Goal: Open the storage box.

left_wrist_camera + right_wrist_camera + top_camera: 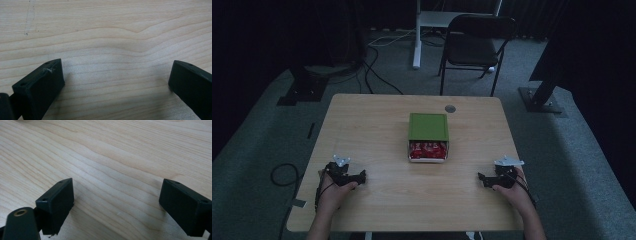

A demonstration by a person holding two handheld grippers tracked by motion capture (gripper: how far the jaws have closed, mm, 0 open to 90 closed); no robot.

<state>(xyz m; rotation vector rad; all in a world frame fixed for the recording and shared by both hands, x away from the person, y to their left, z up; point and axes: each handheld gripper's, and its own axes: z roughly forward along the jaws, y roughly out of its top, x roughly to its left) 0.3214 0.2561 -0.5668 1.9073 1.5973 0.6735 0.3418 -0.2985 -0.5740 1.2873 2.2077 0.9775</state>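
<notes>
A white box [428, 151] with a green lid [428, 126] slid partly back stands at the middle of the wooden table [377, 125]; red packets [428, 149] show in its open front end. My left gripper [362, 177] rests near the front left of the table, held by a hand, well left of the box. Its jaws stand wide apart over bare wood [116, 75], nothing between them. My right gripper [482, 178] rests near the front right, also open, with only wood grain [116, 195] between its jaws.
A round grey grommet [450, 108] sits in the table's far edge. Beyond the table stand a black folding chair [477, 42] and a white desk leg [417, 35]. Cables [377, 70] trail on the grey carpet, and a black stand base [539, 97] is at the right.
</notes>
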